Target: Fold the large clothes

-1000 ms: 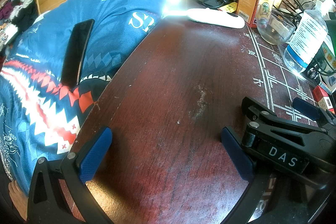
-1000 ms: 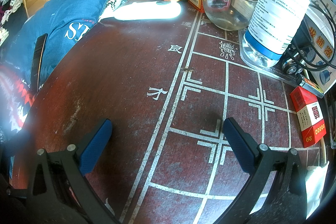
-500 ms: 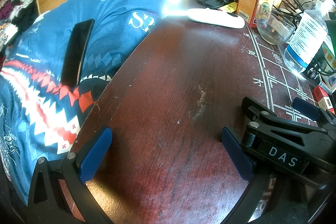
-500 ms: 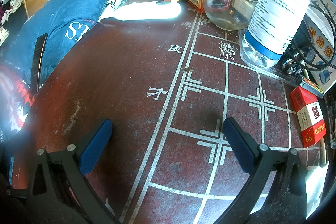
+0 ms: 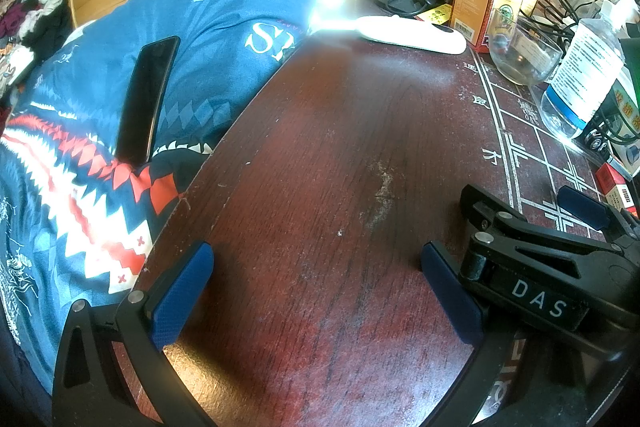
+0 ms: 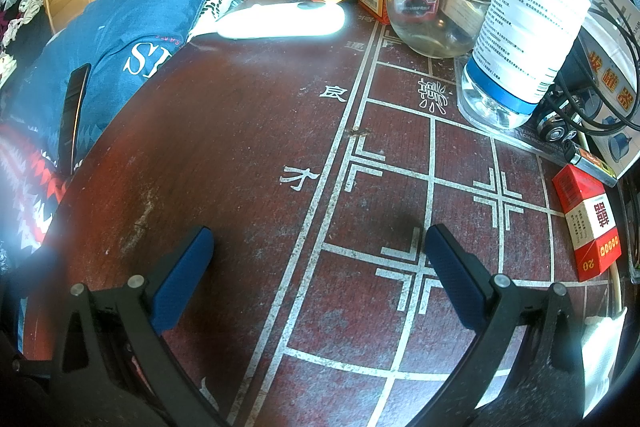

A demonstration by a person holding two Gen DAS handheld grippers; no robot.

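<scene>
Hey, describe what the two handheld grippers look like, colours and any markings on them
Both are built alike: matte black plastic frames with silver rivet pins at the joints. The left gripper has two flat blue textured finger pads. The right gripper has the same blue pads, and in the left wrist view its black body carries white "DAS" lettering. No cables or sleeves show.

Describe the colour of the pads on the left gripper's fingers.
Dark blue pads on black finger frames, clearest in the left wrist view.

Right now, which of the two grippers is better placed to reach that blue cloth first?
Probably the left gripper. It sits open by the table edge, right beside the blue cloth. The right gripper, also open, lies farther in, over the white grid lines.
</scene>
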